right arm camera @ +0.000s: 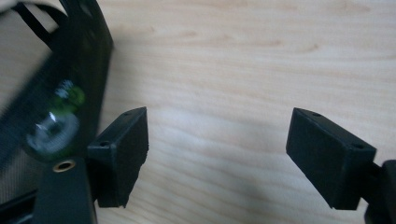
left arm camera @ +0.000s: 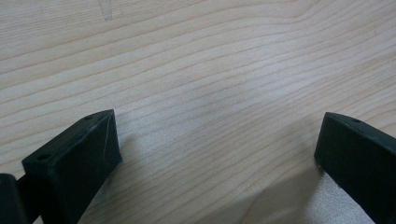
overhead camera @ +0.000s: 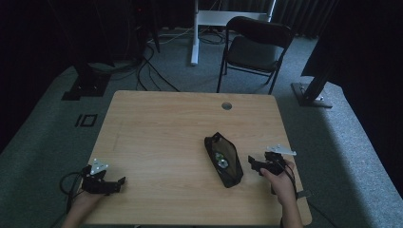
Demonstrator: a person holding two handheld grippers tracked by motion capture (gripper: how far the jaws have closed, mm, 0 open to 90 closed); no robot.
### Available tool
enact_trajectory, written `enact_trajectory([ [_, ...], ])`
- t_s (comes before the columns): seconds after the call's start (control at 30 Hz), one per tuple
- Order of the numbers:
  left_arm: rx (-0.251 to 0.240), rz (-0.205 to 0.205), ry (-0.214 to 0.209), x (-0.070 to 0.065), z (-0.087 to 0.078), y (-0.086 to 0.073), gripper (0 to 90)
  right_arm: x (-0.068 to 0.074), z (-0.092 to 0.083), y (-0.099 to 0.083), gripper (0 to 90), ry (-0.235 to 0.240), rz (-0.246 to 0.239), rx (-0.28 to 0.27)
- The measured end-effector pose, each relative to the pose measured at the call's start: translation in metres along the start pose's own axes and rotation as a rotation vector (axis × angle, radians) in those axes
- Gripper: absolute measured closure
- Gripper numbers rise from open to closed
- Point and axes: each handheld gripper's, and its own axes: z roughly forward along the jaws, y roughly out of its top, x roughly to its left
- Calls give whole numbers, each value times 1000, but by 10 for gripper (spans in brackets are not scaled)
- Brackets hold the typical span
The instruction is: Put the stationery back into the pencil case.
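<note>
Plainly, black pouch point(overhead camera: 223, 160) lies open on the table point(overhead camera: 157, 133), something shiny inside.

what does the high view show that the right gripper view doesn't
High view alone: the left gripper open at the table's near left, a chair beyond the table, the carpet, and the whole black pouch. Right gripper view alone: a close look along the right gripper, its jaws open over bare wood, and a brass eyelet on the pouch. Both: the pouch, the shiny thing inside it, and the table.

Black pouch point(overhead camera: 224, 159) on wooden table point(overhead camera: 161, 128), right tongs point(overhead camera: 255, 165) just beside it, left tongs point(overhead camera: 119, 183) well apart.
</note>
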Motion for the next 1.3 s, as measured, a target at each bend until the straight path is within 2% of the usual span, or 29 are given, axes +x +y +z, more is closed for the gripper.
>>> enact_trajectory([
  [0.13,0,0,0,0,0,0,1,-3,2,-10,195,-5,3,5],
  [0.23,0,0,0,0,0,0,1,-4,4,-18,192,-21,-31,18],
  [0.37,0,0,0,0,0,0,1,-5,4,-25,184,-30,-38,19],
  [0.63,0,0,0,0,0,0,1,-9,1,-36,181,-25,-51,28],
  [0.7,0,0,0,0,0,0,1,-10,0,-37,182,-42,-69,42],
  [0.83,0,0,0,0,0,0,1,-11,0,-37,176,-50,-67,47],
  [0.93,0,0,0,0,0,0,1,-7,1,-37,144,-67,-96,63],
  [1.3,0,0,0,0,0,0,1,-7,2,-37,140,-68,-93,66],
])
